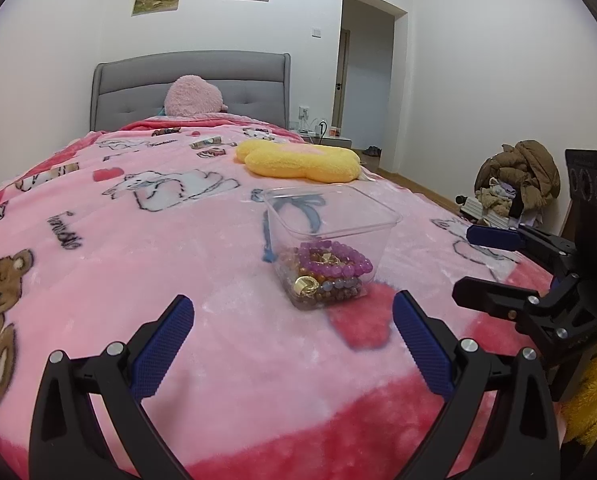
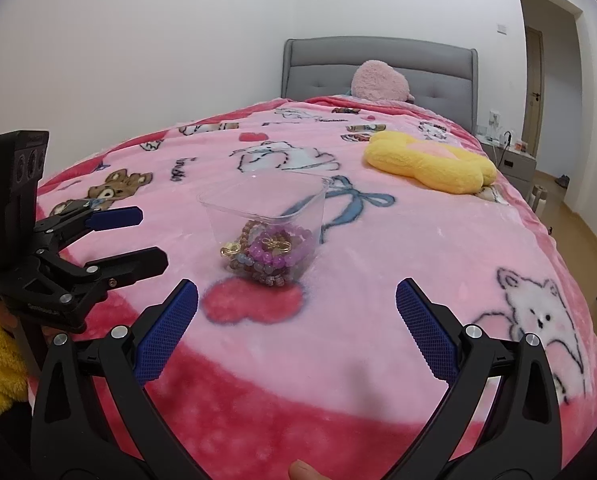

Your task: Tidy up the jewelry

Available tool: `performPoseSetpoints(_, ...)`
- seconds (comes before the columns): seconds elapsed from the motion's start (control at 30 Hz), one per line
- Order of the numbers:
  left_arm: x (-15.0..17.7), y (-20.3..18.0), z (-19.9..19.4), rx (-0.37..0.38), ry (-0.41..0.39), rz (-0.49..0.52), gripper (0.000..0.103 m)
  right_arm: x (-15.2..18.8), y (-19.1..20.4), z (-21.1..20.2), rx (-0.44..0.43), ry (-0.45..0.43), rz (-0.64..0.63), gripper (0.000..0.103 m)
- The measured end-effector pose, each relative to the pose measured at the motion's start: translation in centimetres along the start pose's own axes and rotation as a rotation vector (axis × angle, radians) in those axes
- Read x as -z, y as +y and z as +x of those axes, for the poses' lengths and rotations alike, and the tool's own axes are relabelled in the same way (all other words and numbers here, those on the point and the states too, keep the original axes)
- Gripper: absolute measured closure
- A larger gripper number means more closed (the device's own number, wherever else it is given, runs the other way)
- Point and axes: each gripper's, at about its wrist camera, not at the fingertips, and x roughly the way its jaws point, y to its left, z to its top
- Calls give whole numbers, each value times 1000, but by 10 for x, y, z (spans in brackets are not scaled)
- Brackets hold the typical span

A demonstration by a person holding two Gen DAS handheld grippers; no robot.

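Note:
A clear plastic box stands on the pink blanket and holds several bead bracelets: a purple one on top, brown and grey ones and gold pieces below. The box and the bracelets also show in the right wrist view. My left gripper is open and empty, just short of the box and a little to its left. My right gripper is open and empty, just short of the box. Each gripper shows in the other's view: the right, the left.
The bed's pink cartoon blanket fills both views. A yellow plush cushion lies beyond the box, a pink plush by the grey headboard. A pile of clothes sits on the floor to the right, beyond a nightstand and a doorway.

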Motion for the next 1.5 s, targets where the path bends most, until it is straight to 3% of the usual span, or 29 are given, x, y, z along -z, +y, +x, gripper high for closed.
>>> performPoseSetpoints(1.5,1,-5,-3,-4,-19,30,5,1,-2,0,-3,-5,7,8)
